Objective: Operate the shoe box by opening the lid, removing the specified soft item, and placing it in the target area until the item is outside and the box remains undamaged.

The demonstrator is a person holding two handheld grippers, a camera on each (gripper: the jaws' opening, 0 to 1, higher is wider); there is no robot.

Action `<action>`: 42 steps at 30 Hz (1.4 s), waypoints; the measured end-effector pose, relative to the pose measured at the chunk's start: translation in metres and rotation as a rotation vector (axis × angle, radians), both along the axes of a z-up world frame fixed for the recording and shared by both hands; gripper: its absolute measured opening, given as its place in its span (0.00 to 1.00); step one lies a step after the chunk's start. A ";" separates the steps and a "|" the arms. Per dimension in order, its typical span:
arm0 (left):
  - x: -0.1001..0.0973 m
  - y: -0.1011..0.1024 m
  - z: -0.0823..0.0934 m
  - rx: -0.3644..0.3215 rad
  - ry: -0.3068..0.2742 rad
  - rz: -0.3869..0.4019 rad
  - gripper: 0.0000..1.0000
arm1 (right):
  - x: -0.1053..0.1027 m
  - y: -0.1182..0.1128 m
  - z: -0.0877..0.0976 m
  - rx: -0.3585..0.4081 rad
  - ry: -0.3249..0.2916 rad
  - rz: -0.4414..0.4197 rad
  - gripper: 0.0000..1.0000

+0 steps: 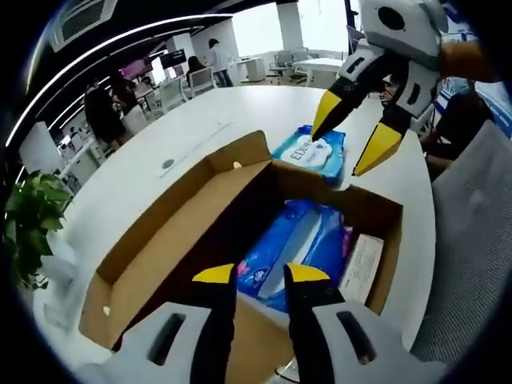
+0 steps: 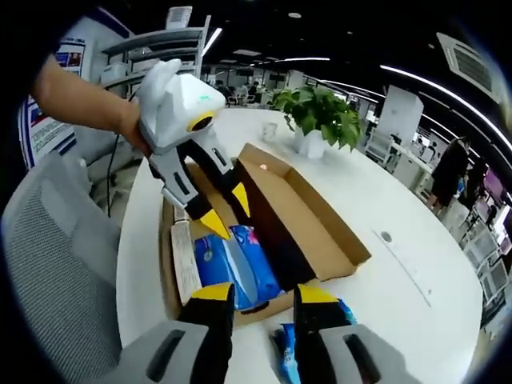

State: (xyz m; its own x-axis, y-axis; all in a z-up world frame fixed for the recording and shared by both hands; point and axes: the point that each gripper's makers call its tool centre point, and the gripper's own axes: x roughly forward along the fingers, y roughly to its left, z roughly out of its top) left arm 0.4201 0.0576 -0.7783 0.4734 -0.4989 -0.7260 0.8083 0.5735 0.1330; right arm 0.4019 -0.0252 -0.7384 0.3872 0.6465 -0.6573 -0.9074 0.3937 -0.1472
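A brown cardboard shoe box stands open on the white table, its lid folded flat to one side. A blue soft packet lies inside, beside a white card. A second blue wipes packet rests on the table just outside the box. My left gripper hangs open over the box's inside, holding nothing. My right gripper is open just above the outside packet, one tip close to it.
The round white table reaches well beyond the box. A potted plant stands near its edge. A grey mesh chair sits beside the table. People and desks fill the office behind.
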 end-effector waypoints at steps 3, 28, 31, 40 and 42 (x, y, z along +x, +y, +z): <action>0.000 0.000 -0.005 0.007 0.007 -0.007 0.18 | 0.001 0.009 -0.006 -0.011 -0.001 0.014 0.21; 0.004 0.003 -0.021 0.018 0.012 -0.004 0.01 | 0.017 0.030 -0.059 -0.206 0.041 -0.010 0.03; 0.003 0.004 -0.019 0.020 0.002 -0.011 0.00 | 0.016 0.031 -0.059 -0.214 0.031 -0.011 0.00; 0.000 0.006 -0.011 -0.020 -0.013 0.019 0.00 | 0.016 0.031 -0.048 -0.183 -0.012 -0.005 0.00; -0.001 0.006 -0.010 -0.019 -0.017 0.023 0.00 | 0.015 0.031 -0.046 -0.175 -0.011 -0.007 0.00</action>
State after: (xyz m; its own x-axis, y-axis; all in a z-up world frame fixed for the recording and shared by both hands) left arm 0.4195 0.0639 -0.7880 0.4970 -0.5016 -0.7081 0.7929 0.5941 0.1357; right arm 0.4169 0.0062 -0.7844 0.3990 0.5198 -0.7554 -0.9027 0.3672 -0.2241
